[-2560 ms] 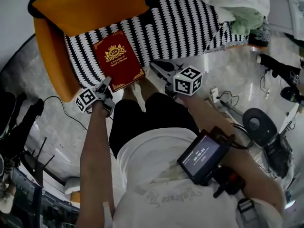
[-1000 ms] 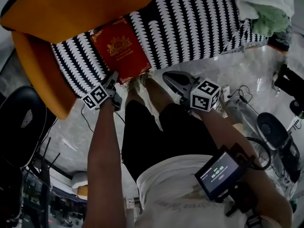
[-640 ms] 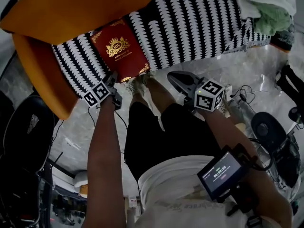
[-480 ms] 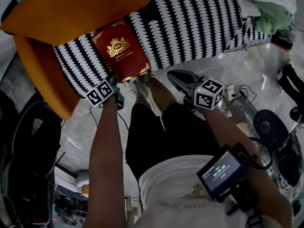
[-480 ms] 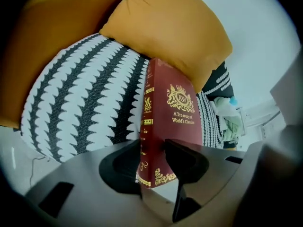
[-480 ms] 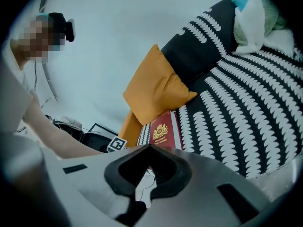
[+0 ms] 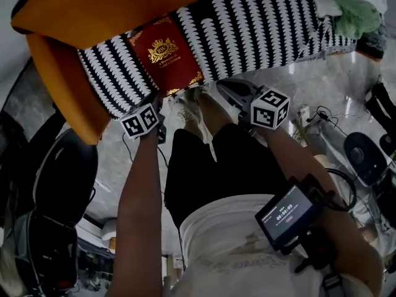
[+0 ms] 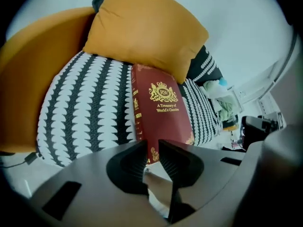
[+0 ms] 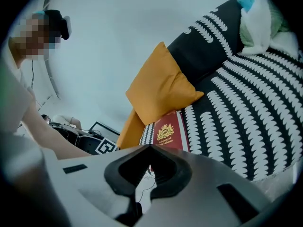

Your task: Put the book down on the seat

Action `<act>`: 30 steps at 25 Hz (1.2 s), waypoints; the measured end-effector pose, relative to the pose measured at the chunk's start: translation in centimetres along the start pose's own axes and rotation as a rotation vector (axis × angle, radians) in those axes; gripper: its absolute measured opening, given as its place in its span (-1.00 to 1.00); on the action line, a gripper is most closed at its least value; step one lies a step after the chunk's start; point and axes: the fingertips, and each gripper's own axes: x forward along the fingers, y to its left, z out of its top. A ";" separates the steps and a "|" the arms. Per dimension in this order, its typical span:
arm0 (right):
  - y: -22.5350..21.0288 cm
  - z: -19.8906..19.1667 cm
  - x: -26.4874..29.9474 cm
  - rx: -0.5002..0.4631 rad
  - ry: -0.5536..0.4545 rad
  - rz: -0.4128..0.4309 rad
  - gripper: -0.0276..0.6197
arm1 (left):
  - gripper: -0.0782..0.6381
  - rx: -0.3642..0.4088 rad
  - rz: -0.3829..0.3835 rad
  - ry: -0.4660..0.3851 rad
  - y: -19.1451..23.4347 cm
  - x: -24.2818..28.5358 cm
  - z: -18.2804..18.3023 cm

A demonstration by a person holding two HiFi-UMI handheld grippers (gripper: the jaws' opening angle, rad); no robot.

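A dark red book (image 7: 167, 55) with gold print lies flat on the black-and-white patterned seat (image 7: 266, 23), its far edge tucked under the orange cushion (image 7: 99, 8). In the left gripper view the book (image 8: 163, 108) lies just beyond the fingertips. My left gripper (image 7: 156, 99) hangs just off the book's near corner. Its jaws are closing, with a narrow gap (image 8: 151, 145) and nothing between them. My right gripper (image 7: 228, 88) hovers over the seat's front edge, right of the book, with its tips together (image 9: 150, 148). From there the book (image 9: 165, 131) shows ahead on the seat (image 9: 246, 117).
An orange armrest (image 7: 68, 91) bounds the seat on the left. White and green cloth (image 7: 352, 8) is piled at the seat's right end. A black chair (image 7: 62, 178) stands on the floor at left, cables (image 7: 322, 116) lie at right. The person's legs stand before the seat.
The left gripper has drawn back from the book's near corner and its jaws have narrowed. The book stays on the seat. The right gripper has barely moved.
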 end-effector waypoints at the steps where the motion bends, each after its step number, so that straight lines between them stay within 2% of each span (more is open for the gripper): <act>1: 0.4 0.0 0.1 -0.001 -0.004 -0.003 -0.87 | -0.59 0.015 0.001 0.004 0.1 -0.6 -0.4; 6: 2.4 0.3 0.6 -0.022 -0.011 -0.010 -0.87 | -0.71 0.054 -0.012 0.008 0.3 -3.7 -1.6; 13: 6.4 1.1 0.2 -0.072 -0.036 -0.014 -0.87 | -0.75 0.108 -0.025 -0.012 0.0 -9.6 -2.5; 21: 11.8 2.5 -1.8 -0.157 -0.062 -0.009 -0.87 | -0.75 0.289 -0.040 0.011 -1.8 -15.7 -5.0; 23: 13.0 2.8 -2.1 -0.177 -0.063 -0.009 -0.87 | -0.75 0.294 -0.038 0.009 -1.7 -17.1 -5.7; 26: 14.5 3.5 -2.6 -0.197 -0.080 -0.011 -0.87 | -0.75 0.263 -0.028 -0.013 -1.3 -19.2 -6.7; 30: 17.7 3.5 -4.1 -0.229 -0.114 0.014 -0.87 | -0.75 0.210 -0.018 -0.096 -1.8 -22.7 -8.4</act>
